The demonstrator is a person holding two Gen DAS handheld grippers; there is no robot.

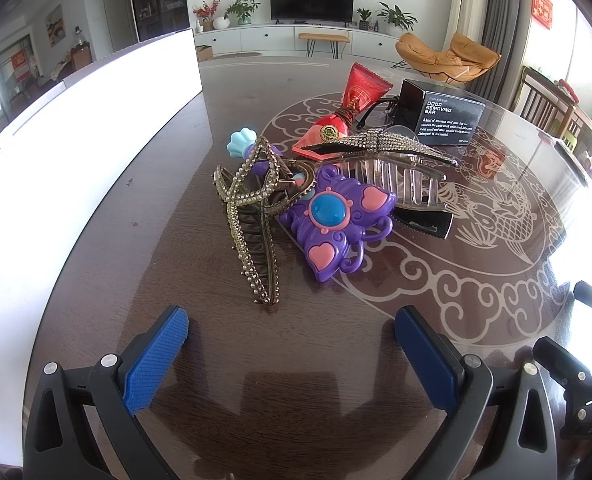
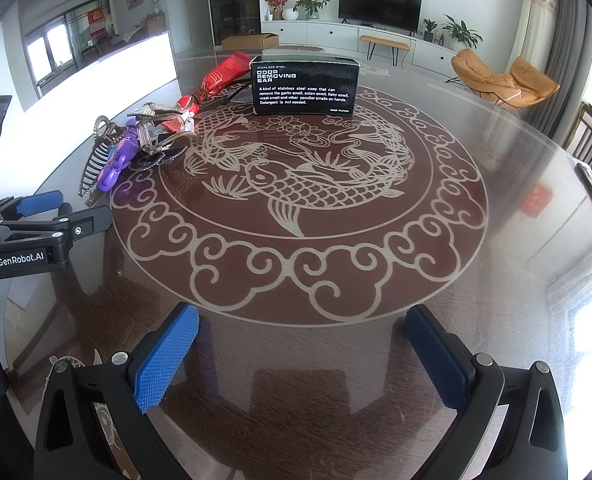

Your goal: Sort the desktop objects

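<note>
Now, taking the black box (image 1: 442, 114) as landmark: far to its left stands a bright white box (image 1: 75, 160); nearer on its left lie the beaded gold hair claw (image 1: 251, 216), the purple butterfly toy (image 1: 336, 220), the clear rhinestone claw clip (image 1: 392, 168) and the red tube (image 1: 352, 108), all huddled touching on the table (image 2: 496, 240). Both the left tool (image 1: 291, 336) and the right tool (image 2: 302, 332) are spread wide, holding nothing.
</note>
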